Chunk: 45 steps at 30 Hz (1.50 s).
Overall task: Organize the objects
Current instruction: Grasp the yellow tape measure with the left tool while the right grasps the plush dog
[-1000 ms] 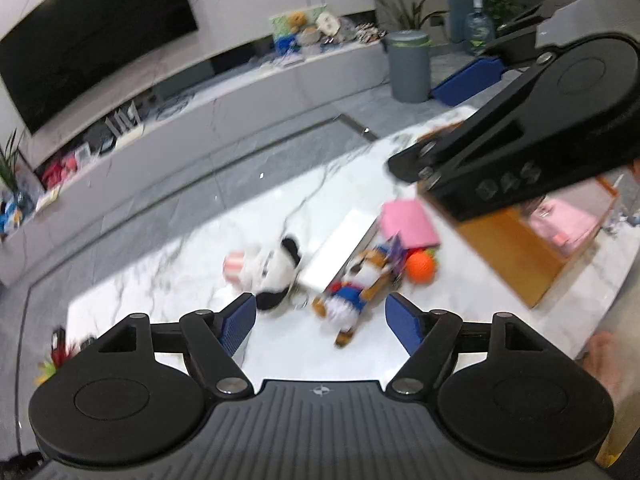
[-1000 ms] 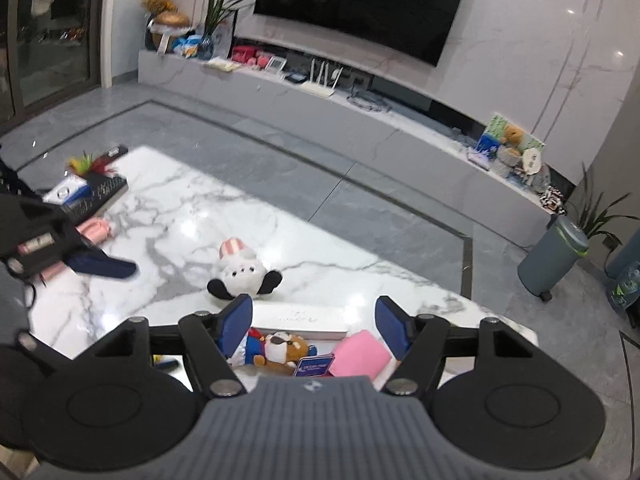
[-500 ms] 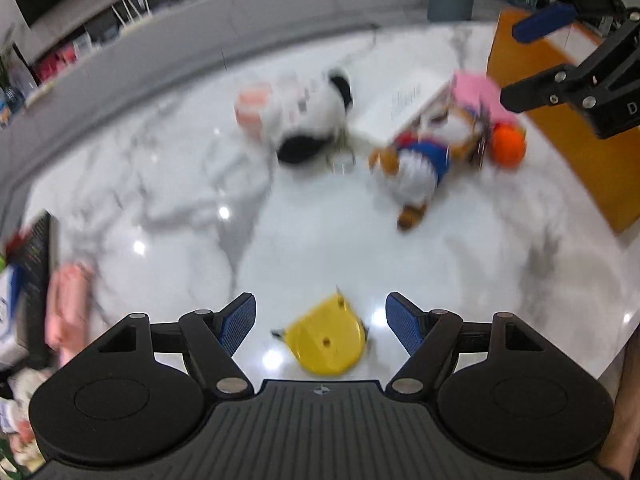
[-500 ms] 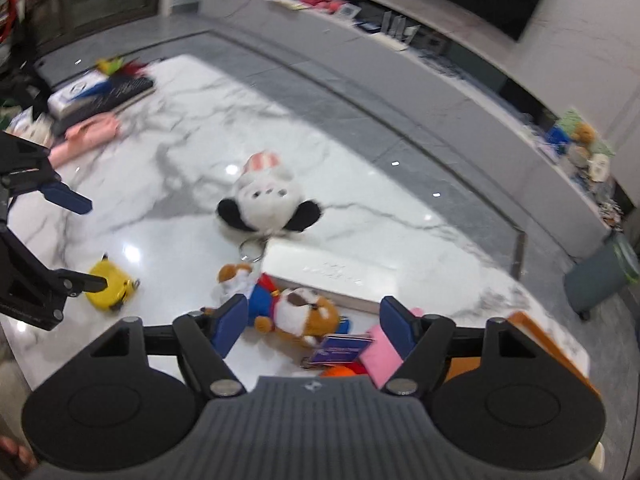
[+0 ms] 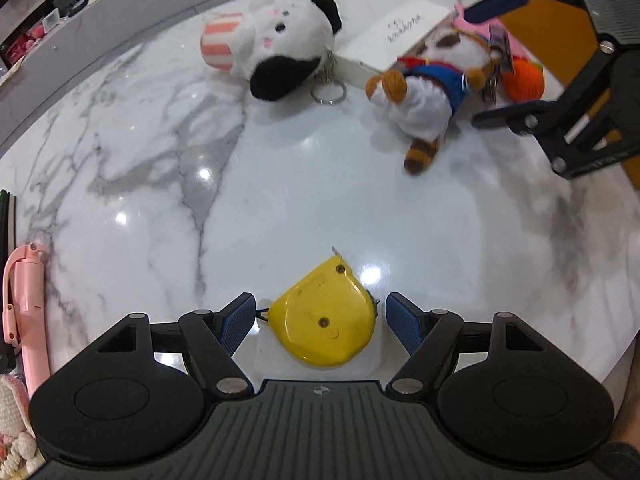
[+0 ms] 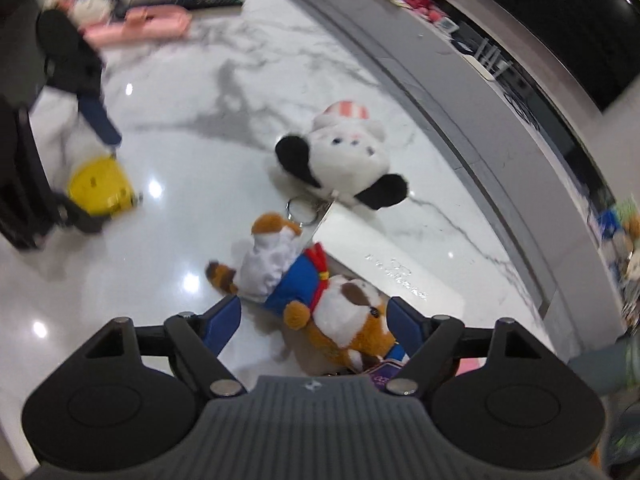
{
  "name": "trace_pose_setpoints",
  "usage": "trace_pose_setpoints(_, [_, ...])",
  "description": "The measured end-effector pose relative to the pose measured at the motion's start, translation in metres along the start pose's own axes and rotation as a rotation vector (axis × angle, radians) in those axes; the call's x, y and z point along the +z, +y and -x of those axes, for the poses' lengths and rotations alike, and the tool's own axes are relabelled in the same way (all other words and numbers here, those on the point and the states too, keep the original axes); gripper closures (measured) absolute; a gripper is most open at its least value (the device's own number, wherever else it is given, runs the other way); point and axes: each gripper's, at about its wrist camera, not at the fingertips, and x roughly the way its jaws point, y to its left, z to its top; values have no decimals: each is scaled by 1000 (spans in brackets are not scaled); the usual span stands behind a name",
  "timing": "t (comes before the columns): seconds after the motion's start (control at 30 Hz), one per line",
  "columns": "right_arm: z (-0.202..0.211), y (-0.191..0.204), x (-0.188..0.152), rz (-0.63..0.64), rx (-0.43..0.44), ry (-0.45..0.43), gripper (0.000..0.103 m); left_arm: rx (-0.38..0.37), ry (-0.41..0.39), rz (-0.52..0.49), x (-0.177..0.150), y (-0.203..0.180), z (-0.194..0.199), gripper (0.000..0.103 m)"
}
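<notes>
L gripper (image 5: 320, 316) wide, straddling yellow tape measure (image 5: 325, 320) flat on worktop (image 5: 160, 168), no contact. R gripper (image 6: 314, 322) jaws just been opening, over bear plush (image 6: 320, 304), pads clear.

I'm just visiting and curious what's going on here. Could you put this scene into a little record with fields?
surface: white marble table
left tool: open, pointing down, one finger on each side of the yellow tape measure, not gripping it
right tool: open, its jaws have just been opening, the brown plush dog lying between them
nearby: black-and-white plush, key ring, white box
table edge: pink folding stick
apparent stage: both items not yet picked up
</notes>
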Motion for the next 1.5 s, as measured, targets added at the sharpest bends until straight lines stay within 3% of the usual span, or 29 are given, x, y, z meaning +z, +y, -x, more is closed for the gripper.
trace_pose_setpoints(0.27, [-32, 2, -6, 66, -76, 23, 22, -45, -35, 75, 0, 16, -4, 8])
trace_pose_setpoints(0.43, [-42, 4, -5, 67, -106, 16, 23, -53, -35, 91, -1, 19, -4, 10])
trace_pose_setpoints(0.5, [-44, 4, -6, 61, -117, 12, 25, -52, -40, 93, -1, 19, -2, 19])
trace_pose_setpoints(0.57, [-44, 3, -7, 58, -124, 6, 28, -52, -51, 99, -2, 21, 1, 44])
trace_pose_setpoints(0.6, [-43, 2, -8, 49, -122, 1, 30, -55, -52, 105, -2, 22, 2, 51])
trace_pose_setpoints(0.77, [-36, -1, -13, -8, -112, -22, 37, -64, -41, 123, -3, 26, 2, 51])
trace_pose_setpoints(0.93, [-23, -2, -13, -73, -43, -23, 42, -60, -32, 133, -3, 27, 4, 51])
trace_pose_setpoints(1.17, [-8, 0, -16, -177, 34, -3, 42, -58, -38, 129, -2, 24, 7, 51])
trace_pose_setpoints(1.5, [2, -5, -25, -308, 44, -14, 42, -45, -61, 124, -7, 16, 15, 52])
